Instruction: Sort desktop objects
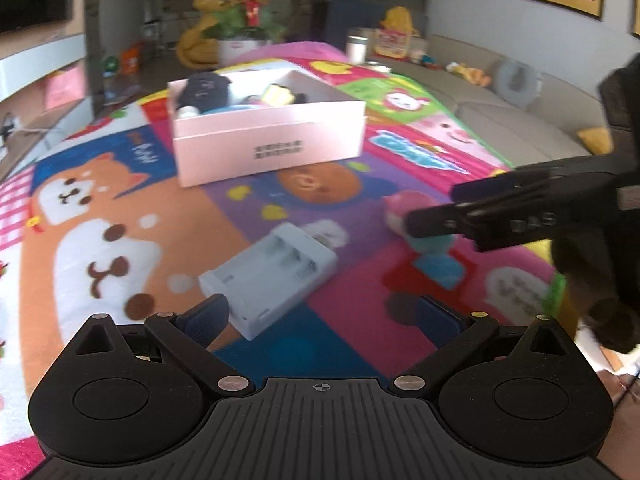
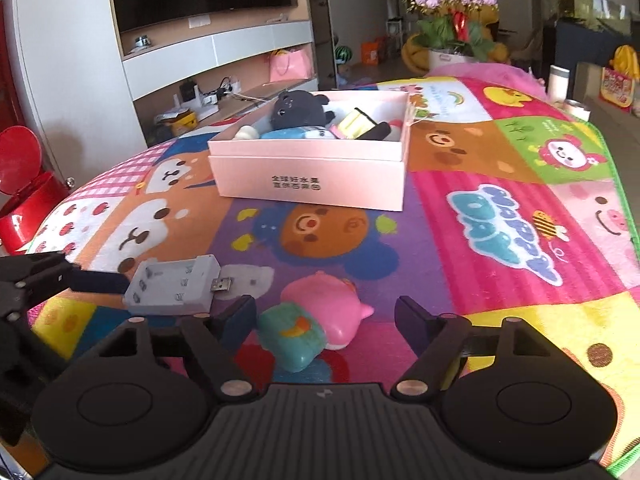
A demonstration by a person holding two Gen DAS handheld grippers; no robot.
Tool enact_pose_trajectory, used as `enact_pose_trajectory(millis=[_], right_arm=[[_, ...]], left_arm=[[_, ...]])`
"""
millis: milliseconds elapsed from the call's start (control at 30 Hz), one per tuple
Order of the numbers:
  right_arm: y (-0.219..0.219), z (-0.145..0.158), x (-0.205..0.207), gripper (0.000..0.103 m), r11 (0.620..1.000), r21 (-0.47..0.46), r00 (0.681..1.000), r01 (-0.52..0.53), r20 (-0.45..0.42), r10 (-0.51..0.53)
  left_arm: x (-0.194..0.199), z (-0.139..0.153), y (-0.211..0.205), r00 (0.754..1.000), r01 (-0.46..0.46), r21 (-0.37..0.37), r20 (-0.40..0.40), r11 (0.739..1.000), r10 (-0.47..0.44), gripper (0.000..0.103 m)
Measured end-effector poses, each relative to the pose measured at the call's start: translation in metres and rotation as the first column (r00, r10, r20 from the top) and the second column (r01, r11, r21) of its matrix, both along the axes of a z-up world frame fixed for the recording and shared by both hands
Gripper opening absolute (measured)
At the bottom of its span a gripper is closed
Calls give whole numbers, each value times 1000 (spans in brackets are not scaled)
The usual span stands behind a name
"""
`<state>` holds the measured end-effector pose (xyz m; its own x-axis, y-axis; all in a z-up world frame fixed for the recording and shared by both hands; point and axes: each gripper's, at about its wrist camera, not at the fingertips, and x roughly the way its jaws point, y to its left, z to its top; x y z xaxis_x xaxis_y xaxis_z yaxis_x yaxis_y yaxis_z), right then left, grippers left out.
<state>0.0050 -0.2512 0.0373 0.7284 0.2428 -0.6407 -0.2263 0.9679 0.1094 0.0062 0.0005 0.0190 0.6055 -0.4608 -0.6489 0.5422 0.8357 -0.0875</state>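
A white battery charger (image 1: 270, 276) lies on the cartoon-print cloth, just ahead of my open, empty left gripper (image 1: 320, 314); it also shows in the right wrist view (image 2: 174, 286). A pink squishy toy (image 2: 332, 306) and a teal toy (image 2: 292, 340) lie together between the fingers of my open, empty right gripper (image 2: 326, 324). The right gripper shows from the side in the left wrist view (image 1: 460, 216), next to the pink toy (image 1: 404, 204). A pink open box (image 2: 312, 178) holds a black plush (image 2: 298, 110) and several small items.
The cloth covers the table (image 2: 500, 288), whose edge falls off at the right. A flower pot (image 2: 452, 28) stands beyond the far end. A white cup (image 2: 558, 80) stands at the far right corner. A red bin (image 2: 24, 188) sits off the left.
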Motion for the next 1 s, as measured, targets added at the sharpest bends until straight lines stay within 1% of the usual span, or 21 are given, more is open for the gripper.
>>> enact_pose_trajectory(millis=[67, 100, 133, 233, 267, 333, 433, 533, 600, 633, 700, 767, 867, 1000], right_arm=[[-3, -2, -1, 81, 1000, 7, 1000, 12, -4, -12], [-5, -4, -1, 82, 1000, 12, 1000, 20, -8, -20], [-6, -5, -1, 84, 999, 16, 1000, 28, -12, -28], [-12, -12, -3, 87, 998, 33, 998, 54, -29, -53], [-13, -15, -4, 87, 997, 36, 998, 61, -35, -60], [-14, -19, -8, 89, 997, 35, 997, 68, -29, -67], [-8, -24, -14, 94, 997, -18, 997, 81, 12, -80], [-6, -27, -17, 94, 995, -41, 995, 89, 40, -87], [-8, -26, -18, 95, 995, -27, 994, 98, 47, -97], [-11, -27, -17, 96, 994, -15, 994, 106, 40, -105], [-18, -27, -14, 99, 993, 22, 993, 117, 24, -117], [-21, -28, -12, 102, 991, 43, 991, 130, 17, -131], [-21, -29, -13, 103, 990, 50, 991, 132, 21, -133], [-22, -29, -13, 103, 988, 67, 990, 138, 25, -140]], left_arm=[[-3, 3, -1, 1000, 8, 0, 8, 1000, -8, 102], [-4, 4, -1, 1000, -3, 3, 21, 1000, 3, 102], [-3, 5, 0, 999, -25, 11, 36, 1000, 25, 102], [6, 4, 3, 990, -121, 74, 82, 990, 115, 102], [10, 4, 6, 989, -134, 78, 78, 988, 128, 102], [16, 3, 10, 990, -136, 62, 48, 989, 133, 102], [19, -3, 8, 992, -126, 61, 28, 990, 124, 102], [22, -11, 4, 992, -126, 68, 12, 990, 125, 102], [20, -13, 1, 995, -103, 52, -7, 993, 103, 102], [18, -12, -1, 997, -75, 48, -8, 996, 75, 102], [12, -12, -7, 1000, -20, 43, -10, 999, 20, 103], [8, -12, -12, 1000, 1, 52, -5, 999, -1, 103], [10, -14, -18, 999, -34, 73, 1, 997, 34, 103], [20, -11, -22, 996, -86, 43, -10, 995, 87, 103]])
